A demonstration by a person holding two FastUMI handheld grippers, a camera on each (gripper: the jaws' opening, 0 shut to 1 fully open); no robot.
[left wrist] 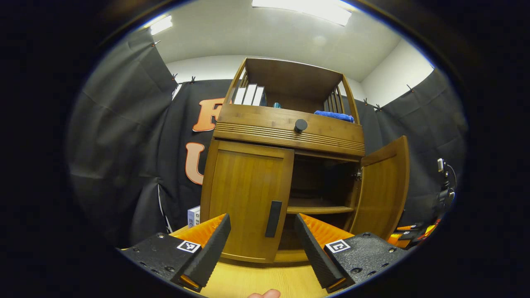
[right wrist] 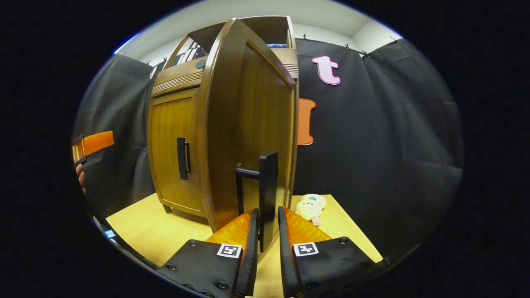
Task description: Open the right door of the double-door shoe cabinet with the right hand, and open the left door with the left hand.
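1. Clamping the black bar handle [right wrist: 268, 194] of the swung-out right door [right wrist: 252, 136], the right hand-held gripper [right wrist: 267, 231] has both fingers pressed on it.
2. Spread wide and grasping nothing, the left hand-held gripper [left wrist: 262, 242] hangs just before the closed left door [left wrist: 244, 198] and its black handle [left wrist: 273, 218].
3. Standing on the pale wooden tabletop [left wrist: 256, 281], the brown bamboo double-door shoe cabinet [left wrist: 285, 124] shows its inner shelf [left wrist: 319, 209].

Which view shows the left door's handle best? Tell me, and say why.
The left gripper view: the left door's handle faces the camera, centred between the open left gripper. The right gripper view shows that handle smaller, off to the side and at an angle.
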